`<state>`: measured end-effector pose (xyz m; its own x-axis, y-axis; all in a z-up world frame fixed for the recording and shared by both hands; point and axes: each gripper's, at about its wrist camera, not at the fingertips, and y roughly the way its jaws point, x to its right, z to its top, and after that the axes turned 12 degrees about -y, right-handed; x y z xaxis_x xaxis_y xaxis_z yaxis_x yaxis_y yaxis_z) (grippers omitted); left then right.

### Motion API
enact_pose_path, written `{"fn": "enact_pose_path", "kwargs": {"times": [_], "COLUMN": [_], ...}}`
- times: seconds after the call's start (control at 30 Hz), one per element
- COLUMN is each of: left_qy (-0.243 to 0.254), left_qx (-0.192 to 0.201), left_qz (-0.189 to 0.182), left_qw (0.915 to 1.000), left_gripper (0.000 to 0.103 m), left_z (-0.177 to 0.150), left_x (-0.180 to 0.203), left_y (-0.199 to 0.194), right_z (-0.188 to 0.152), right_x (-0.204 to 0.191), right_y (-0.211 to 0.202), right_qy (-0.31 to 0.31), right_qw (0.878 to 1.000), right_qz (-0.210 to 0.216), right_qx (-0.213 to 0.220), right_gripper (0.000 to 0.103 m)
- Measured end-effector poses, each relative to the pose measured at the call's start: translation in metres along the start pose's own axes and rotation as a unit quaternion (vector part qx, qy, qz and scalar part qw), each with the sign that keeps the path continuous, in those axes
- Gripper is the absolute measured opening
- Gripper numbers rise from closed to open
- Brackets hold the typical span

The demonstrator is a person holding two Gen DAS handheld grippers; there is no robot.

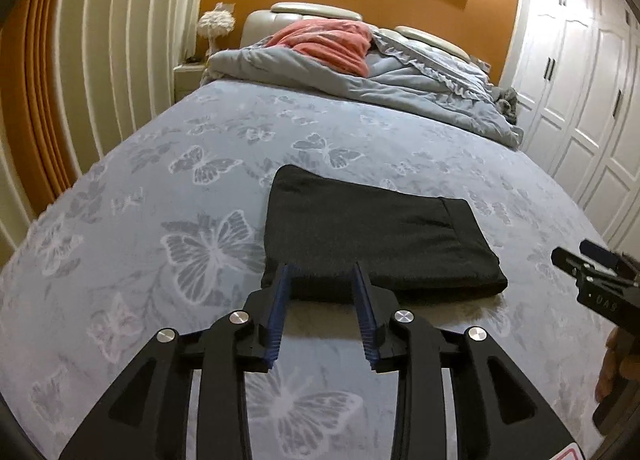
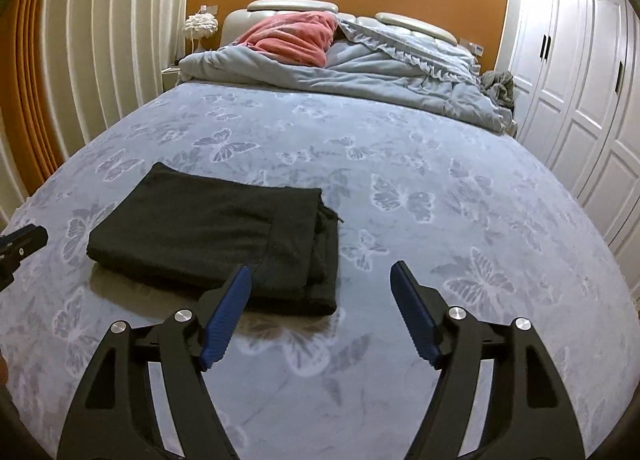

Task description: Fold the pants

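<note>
Left wrist view shows the dark grey, soft cloth pants lying folded into a thick, neat rectangle on the bed with the pale blue butterfly-print sheet. The pants sit in the middle of the picture, and the left gripper hovers over the edge nearest the camera, at about 6 o'clock from the pile. Its jaws stand narrow, with a small gap between the blue ribbed pads. Nothing is between them and they touch nothing.

In the right wrist view the same folded pants lie toward 10 o'clock from the right gripper. These jaws stand wide apart. They are empty too, and only bare sheet shows between the blue pads. The right gripper also peeks in at 3 o'clock in the left view, clear of the pile.

The folding looks about done, I think. The step in hand seems to be letting go and pulling both grippers away. To do this well, keep the jaws apart and lift straight off, so no pad snags the cloth and drags a layer open. The right end of the pile shows loose layer edges, so that side would come undone most easily if bumped.

Far off, at 12 o'clock, a crumpled grey quilt and a pink blanket sit by the headboard.
</note>
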<state>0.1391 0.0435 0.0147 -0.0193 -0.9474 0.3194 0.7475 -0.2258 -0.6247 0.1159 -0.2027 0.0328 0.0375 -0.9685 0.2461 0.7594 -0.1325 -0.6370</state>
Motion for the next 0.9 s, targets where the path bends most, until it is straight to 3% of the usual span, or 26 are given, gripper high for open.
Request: {"fn": "enact_pose_path", "kwargs": {"times": [0.37, 0.9], "left_qy": [0.011, 0.022], "left_qx": [-0.007, 0.005], "left_qz": [0.012, 0.016], "left_qw": [0.9998, 0.9996], "left_gripper": [0.03, 0.03], "left_z": [-0.002, -0.004], "left_x": [0.003, 0.008], "left_y": [0.021, 0.021], "right_z": [0.0, -0.004], "right_x": [-0.005, -0.007], "right_y": [0.023, 0.025], "right_qy": [-0.016, -0.017], "right_qw": [1.0, 1.0], "right_qz": [-0.011, -0.01], "right_qx": [-0.013, -0.015], "right_gripper": [0.07, 0.07]}}
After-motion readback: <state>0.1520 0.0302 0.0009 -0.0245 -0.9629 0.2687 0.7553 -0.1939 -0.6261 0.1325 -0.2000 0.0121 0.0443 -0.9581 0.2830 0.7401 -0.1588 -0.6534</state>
